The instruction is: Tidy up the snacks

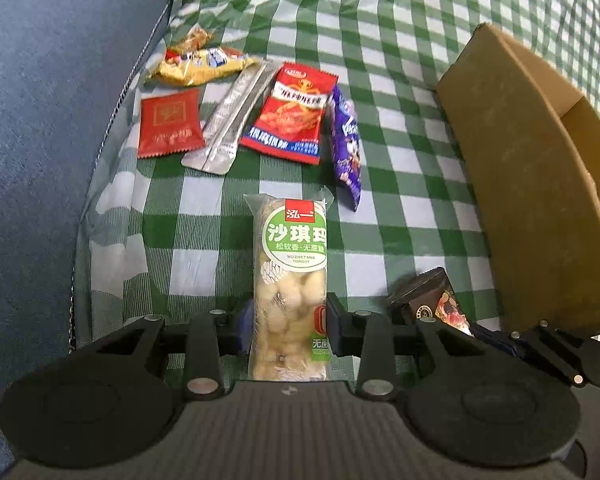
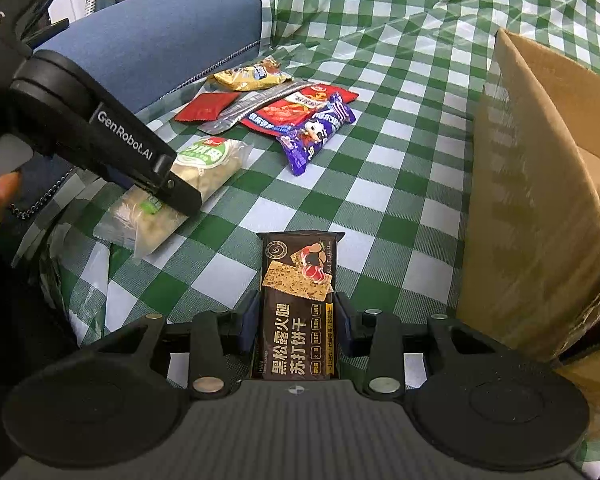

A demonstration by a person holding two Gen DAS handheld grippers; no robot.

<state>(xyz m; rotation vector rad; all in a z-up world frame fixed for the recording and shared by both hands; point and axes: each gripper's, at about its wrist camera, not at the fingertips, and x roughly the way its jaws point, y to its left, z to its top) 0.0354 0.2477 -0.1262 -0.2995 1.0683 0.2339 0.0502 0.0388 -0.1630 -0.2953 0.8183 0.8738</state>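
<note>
Nearest the left wrist camera is the left gripper (image 1: 288, 320), closed partway on a see-through snack pack with a green label (image 1: 290, 276). Both pads press its sides. The pack's long side runs straight away from the camera, and its far end points at the pile of other snacks. In the right wrist view it looks lifted a little off the green checked cloth (image 1: 400, 60), which covers what looks like a couch or bed, not a counter.

Over in the right wrist view, the right gripper (image 2: 296, 320) is closed partway on a dark cracker pack (image 2: 296, 300). Its pads squeeze the two long sides. This pack also points its long side away from the camera, toward the middle of the cloth.

Farther off, near the left edge of the cloth, lie more snacks close together: a yellow pack (image 1: 198, 66), a small red square pack (image 1: 170, 122), a silver stick pack (image 1: 228, 120), a big red pack (image 1: 290, 112) and a purple pack (image 1: 346, 144). Some of them touch or overlap.

Along the right edge of the cloth stands a brown cardboard box (image 1: 532, 176), open at the top, just beside the right gripper. A blue cushion (image 1: 48, 120) sits past the left edge.
</note>
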